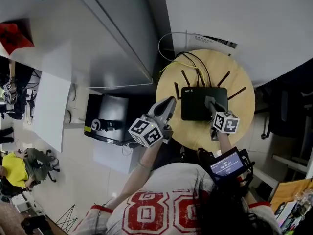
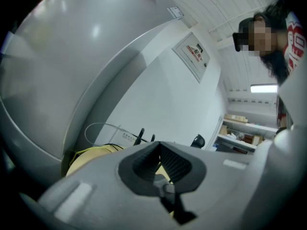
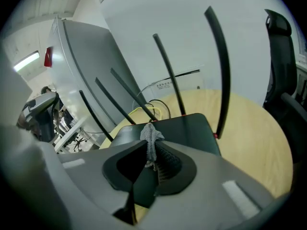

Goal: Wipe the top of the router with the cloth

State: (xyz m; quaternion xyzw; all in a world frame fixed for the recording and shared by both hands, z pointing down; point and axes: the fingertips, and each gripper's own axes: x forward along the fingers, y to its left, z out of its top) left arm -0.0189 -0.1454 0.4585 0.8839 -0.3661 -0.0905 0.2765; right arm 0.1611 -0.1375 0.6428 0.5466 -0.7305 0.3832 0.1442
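A black router (image 1: pixel 195 104) with several upright antennas lies on a round wooden table (image 1: pixel 242 106). My right gripper (image 1: pixel 210 102) rests over the router's right half, shut on a small grey cloth. In the right gripper view the cloth (image 3: pixel 151 137) bunches out of the closed jaws of the right gripper (image 3: pixel 149 128) just above the router's top (image 3: pixel 187 128). My left gripper (image 1: pixel 169 103) hovers at the table's left edge, beside the router and apart from it. In its own view the left gripper (image 2: pixel 159 148) is shut with nothing in it.
Yellow and black cables (image 1: pixel 190 62) run off the router's back toward the wall. A large grey cabinet (image 1: pixel 98 38) stands left of the table and a dark office chair (image 3: pixel 283 66) to its right. A small screen (image 1: pixel 227 163) hangs at the person's chest.
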